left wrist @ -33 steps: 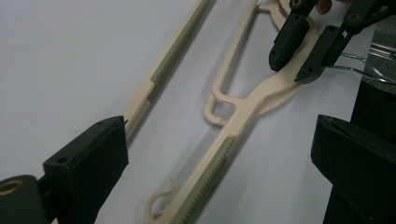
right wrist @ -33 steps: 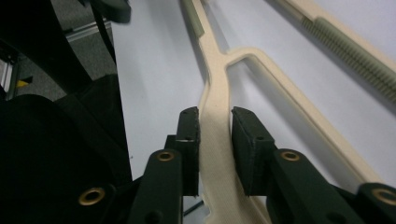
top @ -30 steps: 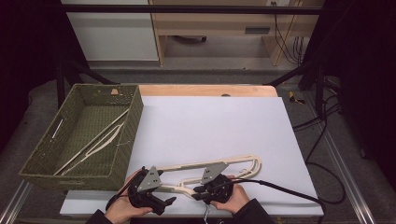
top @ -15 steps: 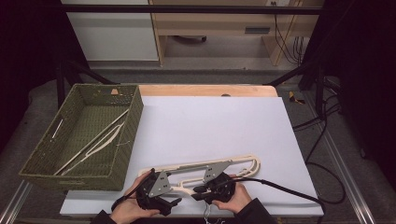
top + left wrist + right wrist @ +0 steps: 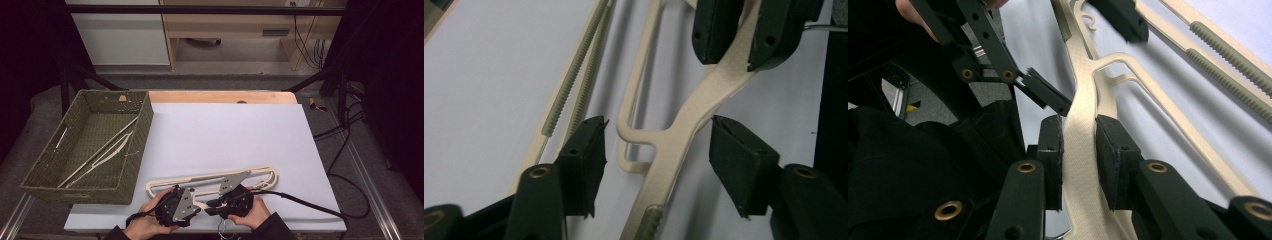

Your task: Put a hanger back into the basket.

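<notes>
A cream plastic hanger (image 5: 215,179) lies near the front edge of the white table (image 5: 225,135). My right gripper (image 5: 214,203) is shut on the hanger's neck (image 5: 1080,150), pads pressed on both sides, midpoint (image 5: 1078,137). My left gripper (image 5: 194,202) faces it from the left. In the left gripper view the hanger's arm (image 5: 674,150) passes between my left gripper (image 5: 656,160) jaws, which have just been closing; neither pad touches it. The right gripper's jaws (image 5: 744,30) show farther up the same arm.
A green woven basket (image 5: 140,150) stands at the table's left with other pale hangers (image 5: 107,150) inside. A black cable (image 5: 310,205) trails right from the right gripper. Desks and cables stand beyond the far edge.
My left hand has slid to the right along the hanger, closer to the right gripper. The right hand and the hanger have stayed put.
</notes>
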